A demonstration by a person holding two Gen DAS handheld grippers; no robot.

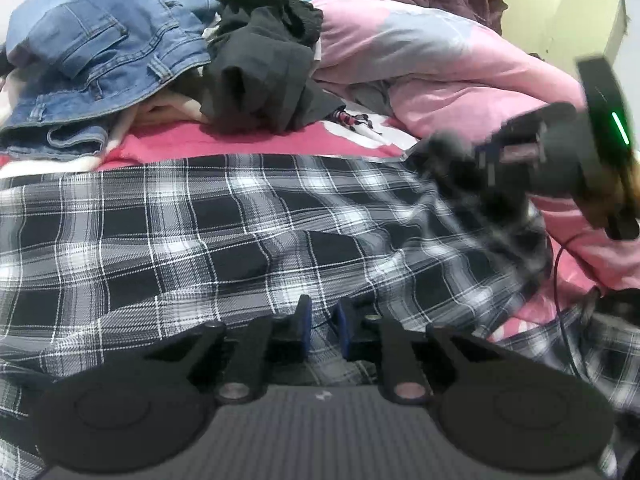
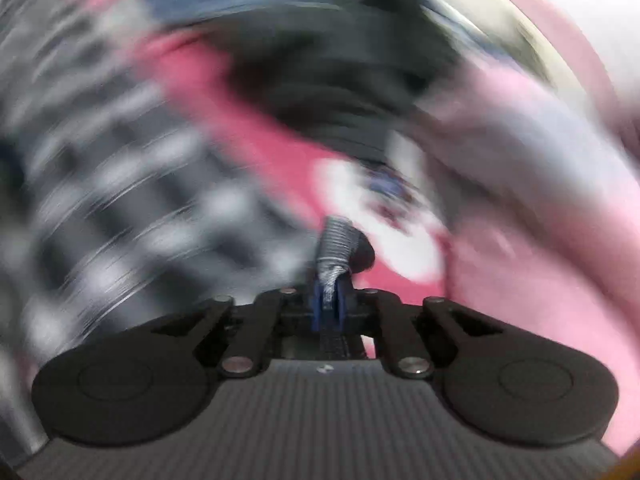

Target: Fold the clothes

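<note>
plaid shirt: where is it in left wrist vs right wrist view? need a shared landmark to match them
Left wrist: the plaid shirt spreads across the middle and lower picture, from the left edge to the right gripper at its far right corner.
Right wrist: the shirt fills the left side as a blurred check; a fold of it is pinched in the right gripper at bottom centre.
Shared landmark: the bright pink sheet bordering the shirt.

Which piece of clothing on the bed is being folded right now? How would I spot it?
On the pink bed, a pile of jeans and black clothes sits at the back. In front lies the plaid shirt, spread flat. It alone is black-and-white checked.
</note>
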